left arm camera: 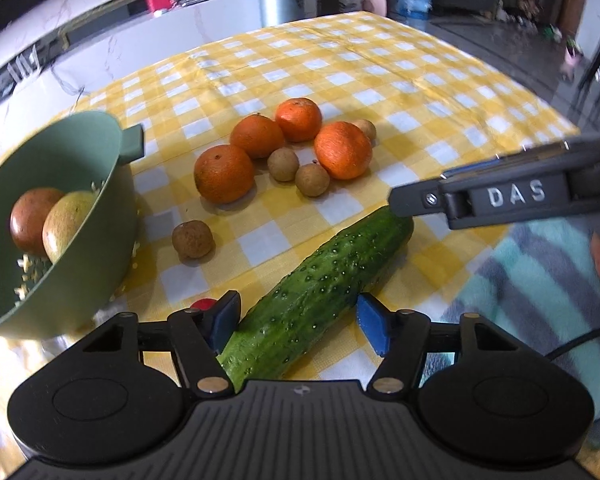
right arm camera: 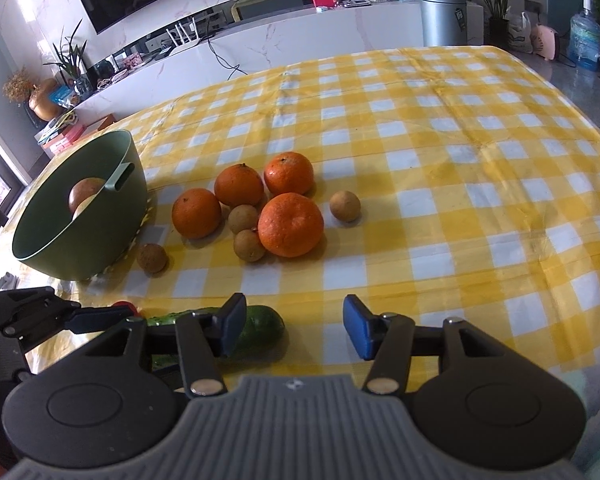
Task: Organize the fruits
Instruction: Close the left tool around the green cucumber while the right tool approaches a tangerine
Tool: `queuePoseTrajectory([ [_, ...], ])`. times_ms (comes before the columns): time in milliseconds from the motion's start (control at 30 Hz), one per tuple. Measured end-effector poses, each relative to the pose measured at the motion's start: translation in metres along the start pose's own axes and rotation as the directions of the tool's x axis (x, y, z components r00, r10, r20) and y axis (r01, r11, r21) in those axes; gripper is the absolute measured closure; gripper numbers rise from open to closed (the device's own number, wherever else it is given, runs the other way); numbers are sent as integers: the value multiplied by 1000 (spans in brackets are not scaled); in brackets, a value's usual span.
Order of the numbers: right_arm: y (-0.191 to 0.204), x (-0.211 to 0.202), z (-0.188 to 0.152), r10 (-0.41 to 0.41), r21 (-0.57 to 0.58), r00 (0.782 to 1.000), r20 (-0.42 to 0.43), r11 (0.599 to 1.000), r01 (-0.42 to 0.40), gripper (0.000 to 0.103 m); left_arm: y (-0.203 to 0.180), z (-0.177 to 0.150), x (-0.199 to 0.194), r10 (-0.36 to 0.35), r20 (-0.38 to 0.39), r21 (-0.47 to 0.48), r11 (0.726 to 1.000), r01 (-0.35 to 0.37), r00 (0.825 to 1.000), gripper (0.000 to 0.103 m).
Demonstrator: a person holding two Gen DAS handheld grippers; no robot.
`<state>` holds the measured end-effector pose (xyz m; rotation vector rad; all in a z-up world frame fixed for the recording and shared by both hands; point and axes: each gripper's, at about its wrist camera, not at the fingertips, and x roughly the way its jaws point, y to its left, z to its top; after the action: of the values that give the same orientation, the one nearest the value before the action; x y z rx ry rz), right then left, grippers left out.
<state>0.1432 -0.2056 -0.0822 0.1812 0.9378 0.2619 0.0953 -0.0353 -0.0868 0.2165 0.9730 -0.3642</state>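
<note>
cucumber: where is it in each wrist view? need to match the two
Left wrist: cucumber runs diagonally through the lower centre, between the left gripper's fingers.
Right wrist: only its end shows, lower left, behind the right gripper's left finger.
Shared landmark: green bowl, left of the oranges in both.

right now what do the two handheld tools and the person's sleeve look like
Both tools, the left tool and the right tool, are black plastic with round housings, a ribbed grey base and blue pads. The right tool's finger reads "DAS" in white. A thin black cable trails by the teal-and-grey striped fleece sleeve.
</note>
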Motion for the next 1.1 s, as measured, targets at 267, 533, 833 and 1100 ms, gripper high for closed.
queuePoseTrajectory([
  [267, 0, 9, 0, 5, 0, 998, -63, 1000, -5, 73, 9, 3, -2, -42, 33, -18, 999, 42, 999, 39],
  [533, -2, 14, 1, 40, 23, 996, -78, 999, -38, 80, -7, 15, 7, -53, 29, 92, 994, 50, 998, 39],
  [833, 0, 18, 6, 63, 49, 997, -41, 997, -61, 80, -13, 16, 26, -1, -13, 118, 993, 3, 1000, 44],
  [1100, 7, 17, 6, 28, 10, 1000, -12, 1000, -28, 79, -10, 15, 23, 16, 14, 68, 998, -17, 1000, 49],
])
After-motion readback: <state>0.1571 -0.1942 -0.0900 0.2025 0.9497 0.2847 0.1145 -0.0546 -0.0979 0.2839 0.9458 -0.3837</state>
